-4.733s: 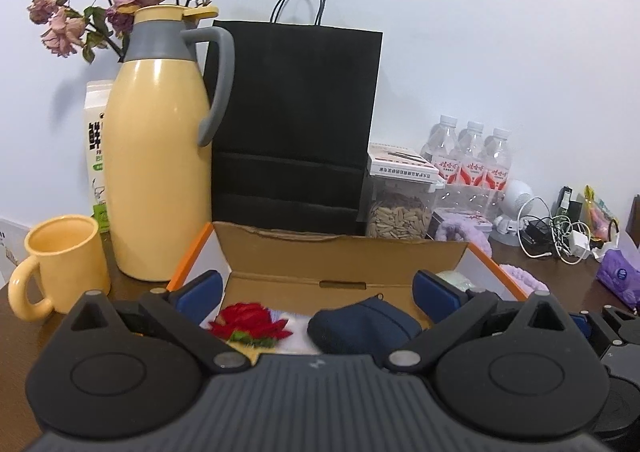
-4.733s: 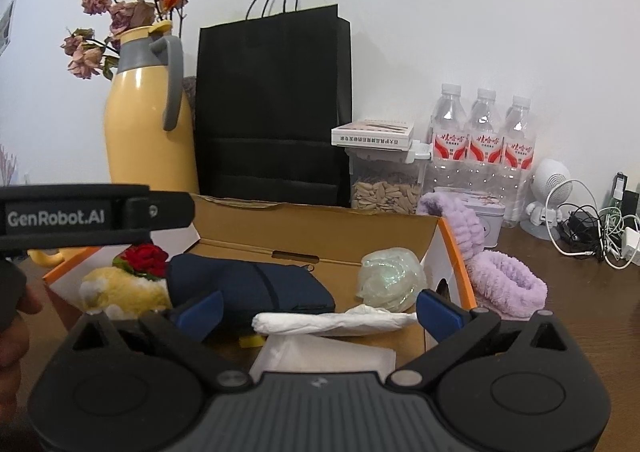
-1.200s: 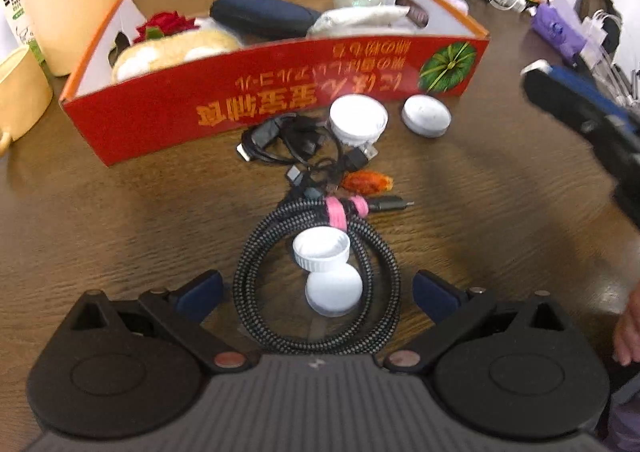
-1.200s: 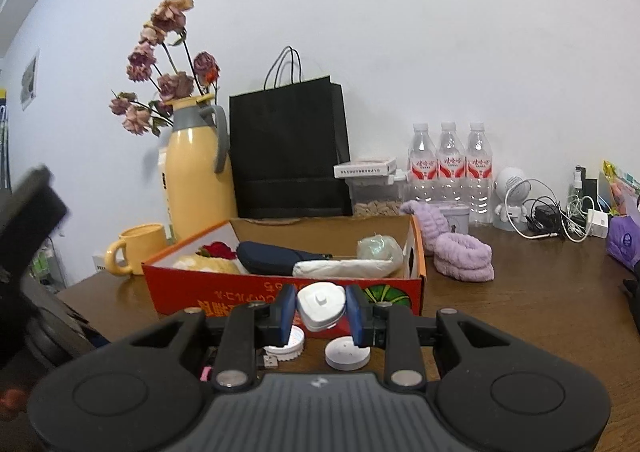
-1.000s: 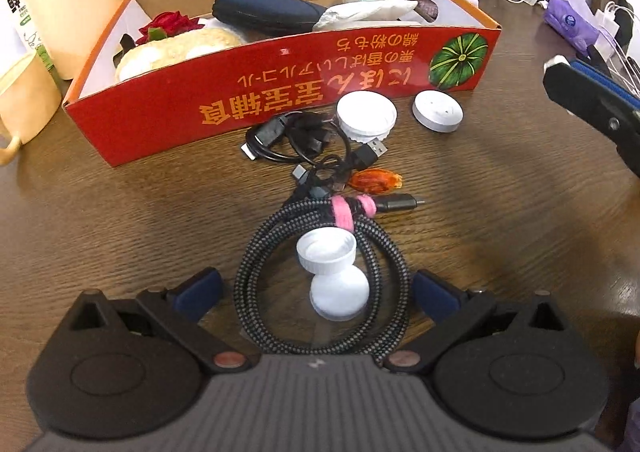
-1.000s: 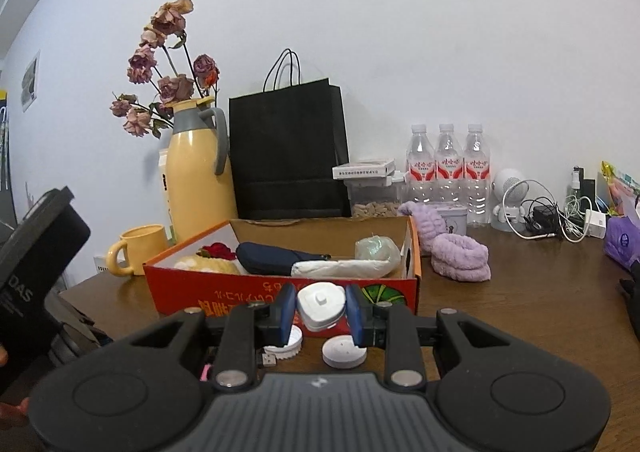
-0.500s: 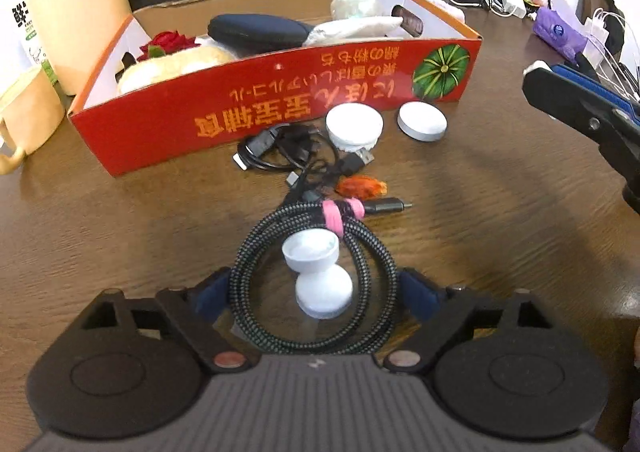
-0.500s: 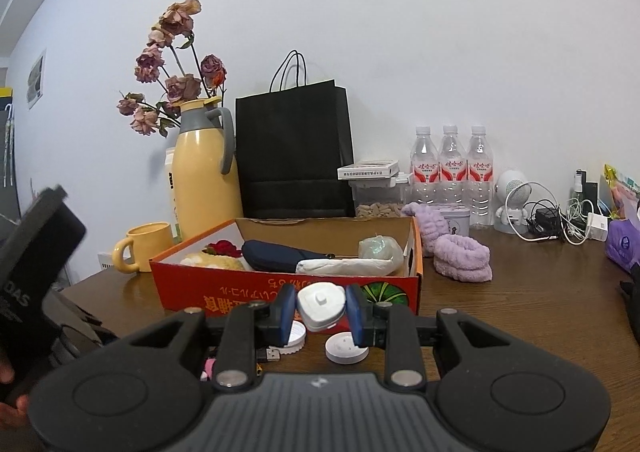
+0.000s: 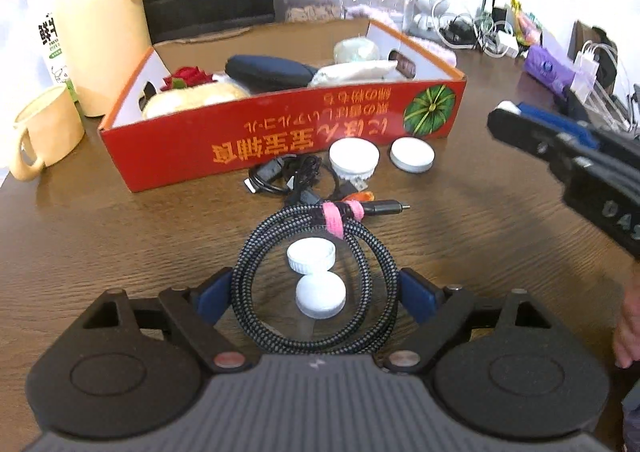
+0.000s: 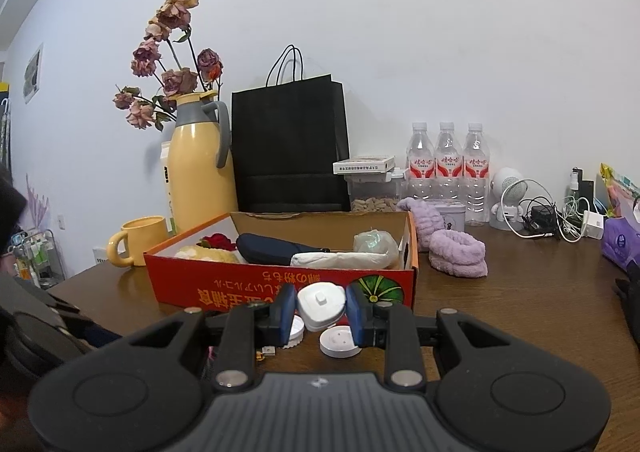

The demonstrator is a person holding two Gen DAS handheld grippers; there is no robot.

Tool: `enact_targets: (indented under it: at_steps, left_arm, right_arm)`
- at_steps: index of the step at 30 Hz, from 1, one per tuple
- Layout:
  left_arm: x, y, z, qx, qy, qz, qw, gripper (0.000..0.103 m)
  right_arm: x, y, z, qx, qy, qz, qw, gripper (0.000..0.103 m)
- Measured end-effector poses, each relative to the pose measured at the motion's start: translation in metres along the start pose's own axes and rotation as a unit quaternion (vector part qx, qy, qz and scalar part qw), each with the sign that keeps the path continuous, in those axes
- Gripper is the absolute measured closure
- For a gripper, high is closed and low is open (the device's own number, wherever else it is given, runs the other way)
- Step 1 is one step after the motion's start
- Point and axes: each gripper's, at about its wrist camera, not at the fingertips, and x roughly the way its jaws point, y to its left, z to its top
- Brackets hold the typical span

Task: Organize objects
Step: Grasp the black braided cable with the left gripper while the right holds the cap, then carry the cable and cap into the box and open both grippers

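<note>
Low in the left wrist frame, the left gripper [image 9: 314, 298] straddles a coiled braided black cable [image 9: 316, 280], jaws spread, lately narrowing; the right gripper [image 10: 320, 310] clamps a white rounded plastic device [image 10: 321, 306].

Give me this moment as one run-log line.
left gripper: jaws just closing around braided cable coil, no squeeze yet | right gripper: shut on white plastic piece | red box: partly filled
</note>
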Motion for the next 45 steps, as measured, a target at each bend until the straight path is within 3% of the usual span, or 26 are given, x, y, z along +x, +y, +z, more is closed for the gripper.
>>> enact_targets:
  at_steps: [12,19,30,37,39,40,42,44,45]
  left_arm:
    - [-0.036,0.02,0.026,-0.047,-0.114,0.01,0.9924,0.015]
    - [-0.025,0.035,0.067,-0.079,-0.169,0.024,0.9823,0.015]
    - [0.04,0.067,0.13,-0.125,-0.175,0.042,0.9757,0.015]
    - [0.078,0.08,0.15,-0.116,-0.159,0.048,0.9793,0.015]
    - [0.085,0.084,0.15,-0.116,-0.162,0.042,0.9791,0.013]
    - [0.087,0.086,0.149,-0.119,-0.163,0.042,0.9785,0.005]
    - [0.088,0.089,0.146,-0.128,-0.172,0.043,0.9759,0.0]
    - [0.089,0.091,0.145,-0.135,-0.168,0.044,0.9755,0.0]
    - [0.089,0.092,0.144,-0.139,-0.164,0.045,0.9755,0.0]
  right_arm:
    - [0.01,0.001,0.007,-0.004,-0.005,0.008,1.0,0.077]
    - [0.05,0.006,0.044,-0.029,-0.007,-0.006,1.0,0.077]
    - [0.163,-0.002,0.07,-0.021,0.027,-0.025,0.999,0.077]
    - [0.201,-0.014,0.065,-0.025,0.043,-0.029,0.998,0.076]
    - [0.209,-0.016,0.062,-0.028,0.054,-0.031,0.998,0.072]
    - [0.211,-0.017,0.06,-0.029,0.059,-0.032,0.997,0.067]
    - [0.211,-0.018,0.057,-0.028,0.069,-0.031,0.997,0.024]
    - [0.206,-0.015,0.055,-0.034,0.06,-0.033,0.997,0.005]
    - [0.204,-0.013,0.055,-0.039,0.054,-0.034,0.997,0.004]
